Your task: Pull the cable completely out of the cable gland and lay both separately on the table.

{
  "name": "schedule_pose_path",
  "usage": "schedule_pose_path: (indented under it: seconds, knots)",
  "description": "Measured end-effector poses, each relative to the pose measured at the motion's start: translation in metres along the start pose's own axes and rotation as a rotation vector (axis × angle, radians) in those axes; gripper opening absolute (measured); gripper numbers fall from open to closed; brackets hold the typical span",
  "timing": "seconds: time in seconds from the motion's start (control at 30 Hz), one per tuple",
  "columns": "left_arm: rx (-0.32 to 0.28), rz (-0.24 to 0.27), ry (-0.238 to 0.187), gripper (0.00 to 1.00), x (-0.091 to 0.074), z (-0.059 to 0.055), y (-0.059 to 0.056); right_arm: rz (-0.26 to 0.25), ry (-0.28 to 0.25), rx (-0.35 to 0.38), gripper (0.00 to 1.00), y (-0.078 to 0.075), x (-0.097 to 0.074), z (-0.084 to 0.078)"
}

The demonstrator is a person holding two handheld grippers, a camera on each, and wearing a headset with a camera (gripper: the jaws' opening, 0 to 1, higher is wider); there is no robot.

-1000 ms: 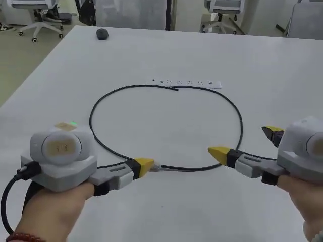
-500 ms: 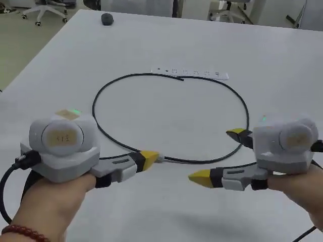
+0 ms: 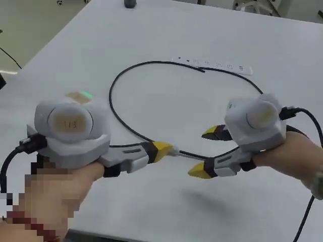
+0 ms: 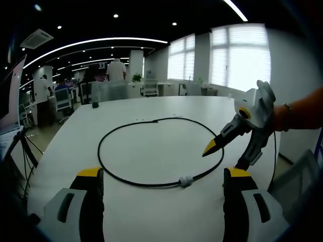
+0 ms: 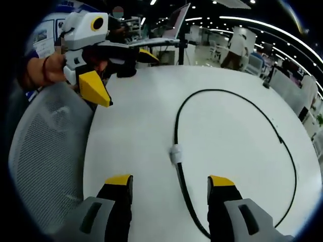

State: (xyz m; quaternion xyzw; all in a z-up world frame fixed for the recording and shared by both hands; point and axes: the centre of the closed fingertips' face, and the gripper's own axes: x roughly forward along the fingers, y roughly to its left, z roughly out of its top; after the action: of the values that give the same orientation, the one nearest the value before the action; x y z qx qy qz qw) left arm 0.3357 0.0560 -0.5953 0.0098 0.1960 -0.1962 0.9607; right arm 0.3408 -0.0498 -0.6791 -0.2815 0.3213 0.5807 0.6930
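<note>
Left gripper view, left claw [image 4: 162, 174] wide, cable gland [image 4: 185, 180] at 5 o'clock on black cable [image 4: 99, 151] loop, right claw [image 5: 169, 182] wide

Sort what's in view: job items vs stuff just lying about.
Job: cable, gland on it, left claw, right claw, both open.
Lying about: power strip, dark lump at the far edge, mesh chair.

A white table [image 3: 151, 212] carries a white power strip [image 3: 212, 64] toward its far side and a small dark object [image 3: 130, 4] at the far edge, with a grey mesh chair back [image 5: 45, 146] just beside the table.
</note>
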Motion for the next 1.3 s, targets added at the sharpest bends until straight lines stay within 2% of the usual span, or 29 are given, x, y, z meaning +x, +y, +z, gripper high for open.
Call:
schedule_pose_path:
  seconds: [0.2,0.3,0.37,0.47,0.63,0.87,1.1,1.3]
  knots:
    - [0.007,-0.009,-0.004,0.99,-0.001,0.0,-0.003,0.039,0.047,-0.035,0.52,-0.001,0.019,0.001]
    - [0.015,-0.014,0.001,0.99,0.0,-0.001,-0.005,0.053,0.054,-0.056,0.46,-0.002,0.027,0.004]
    - [0.012,-0.016,0.001,0.99,0.001,-0.002,-0.005,0.055,0.065,-0.077,0.39,-0.005,0.031,0.005]
    - [0.008,-0.018,-0.002,0.99,0.001,-0.001,-0.005,0.066,0.079,-0.078,0.31,-0.007,0.038,0.006]
    - [0.014,-0.018,-0.003,0.99,0.001,-0.001,-0.004,0.089,0.11,-0.106,0.27,-0.005,0.048,0.007]
    - [0.005,-0.017,-0.003,0.99,0.001,-0.002,-0.002,0.092,0.147,-0.139,0.19,-0.011,0.053,0.008]
    - [0.007,-0.016,-0.003,0.99,0.001,-0.001,-0.003,0.104,0.175,-0.145,0.16,-0.01,0.055,0.005]
    - [0.014,-0.025,-0.001,0.99,0.002,-0.002,-0.006,0.103,0.176,-0.146,0.14,-0.009,0.055,0.006]
